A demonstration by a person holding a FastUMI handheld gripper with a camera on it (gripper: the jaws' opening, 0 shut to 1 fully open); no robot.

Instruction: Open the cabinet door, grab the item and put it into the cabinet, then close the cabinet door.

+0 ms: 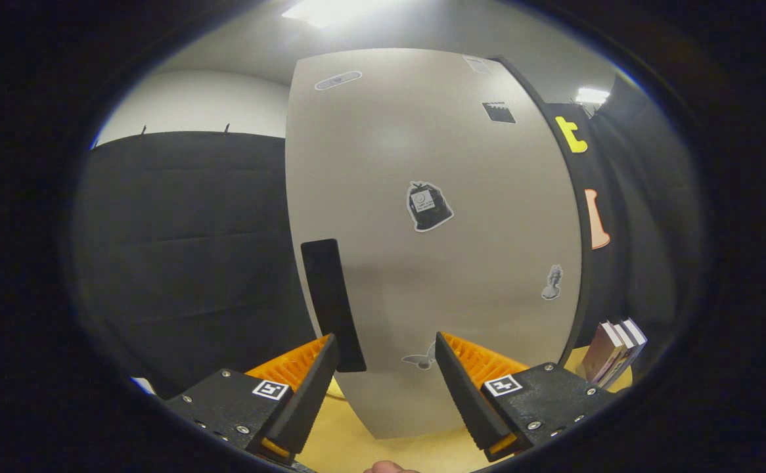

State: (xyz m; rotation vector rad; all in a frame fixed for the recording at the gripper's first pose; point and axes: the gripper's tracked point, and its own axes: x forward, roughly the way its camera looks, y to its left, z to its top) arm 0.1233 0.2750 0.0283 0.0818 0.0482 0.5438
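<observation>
Spread hand-held gripper (pixel 386 368) before shut cabinet door (pixel 435 249), its handle (pixel 332 305) upright.

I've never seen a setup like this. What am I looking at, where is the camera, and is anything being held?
A person carries a handheld gripper; the camera rides on it and looks forward along its two fingers, seen at the bottom. Ahead stands a pale cabinet door, closed, with stickers on it and a dark vertical handle near its left edge. The fingers are open and hold nothing; the handle's lower end sits just beside the left one. The cabinet stands on a light wooden surface. A few books stand to its right.
</observation>
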